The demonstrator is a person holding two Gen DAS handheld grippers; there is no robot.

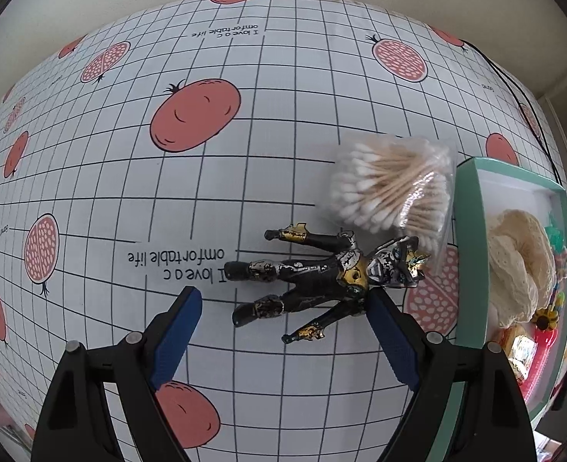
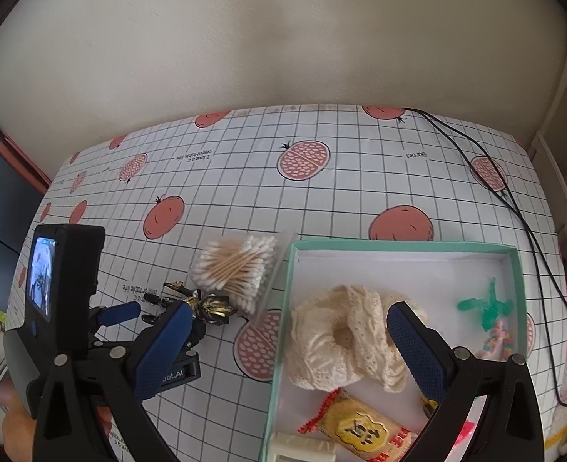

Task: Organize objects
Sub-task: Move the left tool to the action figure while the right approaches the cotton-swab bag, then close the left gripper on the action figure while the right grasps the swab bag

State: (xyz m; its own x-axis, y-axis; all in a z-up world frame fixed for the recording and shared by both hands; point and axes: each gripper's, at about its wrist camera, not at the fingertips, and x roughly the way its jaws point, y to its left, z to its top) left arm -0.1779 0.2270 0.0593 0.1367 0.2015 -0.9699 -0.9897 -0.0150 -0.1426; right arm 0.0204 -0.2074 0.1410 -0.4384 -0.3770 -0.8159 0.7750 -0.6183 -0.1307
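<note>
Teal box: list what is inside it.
Inside the teal box: a cream lace cloth, a green plastic toy, a yellow-and-red snack packet, a white block. The right gripper covers items near the front right corner.

Toy figure (image 1: 314, 281) lies between my left fingers; cotton swabs (image 1: 393, 186) at one o'clock, touching it; box (image 1: 470, 254) at three.
</note>
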